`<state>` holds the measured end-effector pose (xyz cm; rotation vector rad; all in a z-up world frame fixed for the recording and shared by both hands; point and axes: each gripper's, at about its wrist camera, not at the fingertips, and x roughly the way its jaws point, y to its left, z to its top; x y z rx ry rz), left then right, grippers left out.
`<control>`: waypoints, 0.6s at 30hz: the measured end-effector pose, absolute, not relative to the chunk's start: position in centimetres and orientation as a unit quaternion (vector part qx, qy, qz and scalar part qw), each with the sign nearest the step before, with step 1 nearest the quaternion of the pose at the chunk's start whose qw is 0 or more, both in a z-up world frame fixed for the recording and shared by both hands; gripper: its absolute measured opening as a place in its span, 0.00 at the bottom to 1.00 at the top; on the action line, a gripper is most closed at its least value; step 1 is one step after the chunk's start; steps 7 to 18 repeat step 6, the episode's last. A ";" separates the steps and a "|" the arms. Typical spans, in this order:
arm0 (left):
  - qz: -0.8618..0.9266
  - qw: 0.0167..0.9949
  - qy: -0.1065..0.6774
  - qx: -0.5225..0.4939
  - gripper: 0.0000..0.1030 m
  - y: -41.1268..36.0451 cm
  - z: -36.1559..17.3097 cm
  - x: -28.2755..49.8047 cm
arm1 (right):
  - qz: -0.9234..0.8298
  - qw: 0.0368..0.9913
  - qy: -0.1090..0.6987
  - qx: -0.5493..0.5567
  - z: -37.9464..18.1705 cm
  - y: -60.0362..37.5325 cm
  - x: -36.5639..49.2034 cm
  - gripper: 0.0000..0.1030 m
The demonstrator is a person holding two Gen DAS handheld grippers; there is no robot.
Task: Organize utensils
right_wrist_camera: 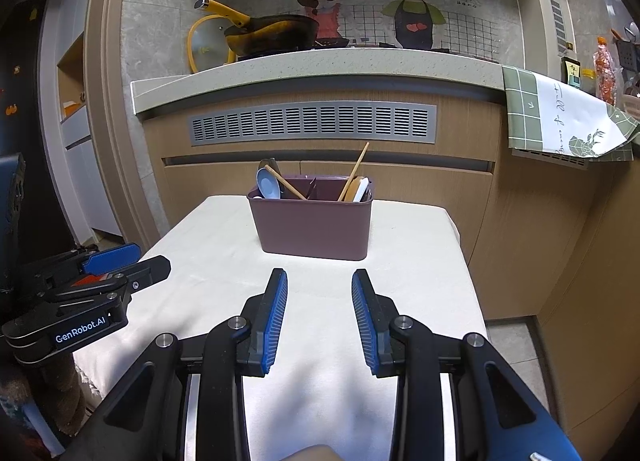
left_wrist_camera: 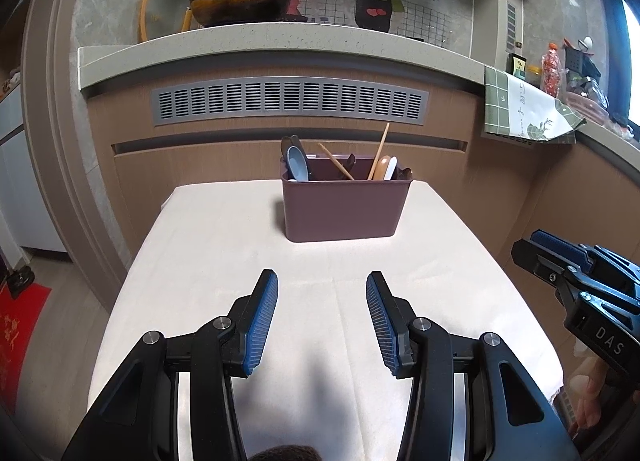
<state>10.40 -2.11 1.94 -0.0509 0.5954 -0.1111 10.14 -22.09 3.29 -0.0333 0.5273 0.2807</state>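
Both claws, left gripper [left_wrist_camera: 322,281] and right gripper [right_wrist_camera: 319,279], spread, empty. I judge chopsticks [right_wrist_camera: 353,172] in caddy [right_wrist_camera: 314,229] light, stiff, slippery; pinch upper shaft.

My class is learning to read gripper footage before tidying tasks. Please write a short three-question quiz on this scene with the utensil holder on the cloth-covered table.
1. True or false: the left gripper is shut on a chopstick.
2. Multiple choice: where is the light blue spoon? A) lying on the table cloth B) in the left end of the purple utensil holder C) in the pan on the counter
3. Fill in: two wooden ___ lean at angles inside the holder.

Key:
1. False; both the left gripper and the right gripper are open and empty.
2. B
3. chopsticks
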 end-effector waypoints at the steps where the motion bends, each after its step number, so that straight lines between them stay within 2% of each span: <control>1: -0.054 0.954 0.294 -0.026 0.45 -2.0 1.9 10.4 | 0.138 0.955 0.261 -0.017 3.3 -22.1 10.1 0.30; 18: -0.056 0.954 0.293 -0.042 0.45 -1.0 1.6 10.5 | 0.135 0.954 0.266 -0.023 3.2 -21.9 10.2 0.30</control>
